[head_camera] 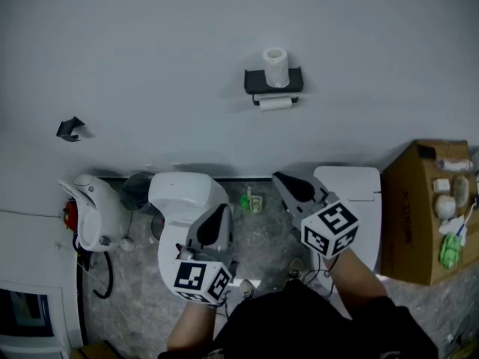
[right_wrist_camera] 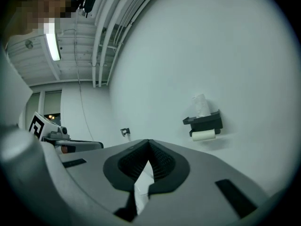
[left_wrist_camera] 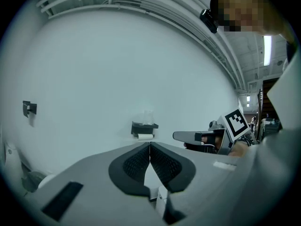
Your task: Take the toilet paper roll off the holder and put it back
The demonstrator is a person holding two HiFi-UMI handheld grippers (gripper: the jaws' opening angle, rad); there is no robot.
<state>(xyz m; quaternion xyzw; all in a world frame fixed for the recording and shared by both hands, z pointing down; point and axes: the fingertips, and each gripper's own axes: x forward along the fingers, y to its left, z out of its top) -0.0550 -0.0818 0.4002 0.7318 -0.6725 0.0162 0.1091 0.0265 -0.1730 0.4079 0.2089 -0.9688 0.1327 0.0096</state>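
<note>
Under the black holder (head_camera: 274, 81) hangs the toilet paper roll (head_camera: 275, 103), small from here, probably light, soft and crushable; I'd pinch its ends gently. Well below the holder, my left claw (head_camera: 218, 219) and right claw (head_camera: 288, 184) are both closed, empty.

The head view looks steeply down from above the person toward the wall (head_camera: 150, 43), its holder (head_camera: 254, 81) far ahead. Both gripper views look roughly level along their own jaws, sharing with it that same distant holder and wall.
</note>
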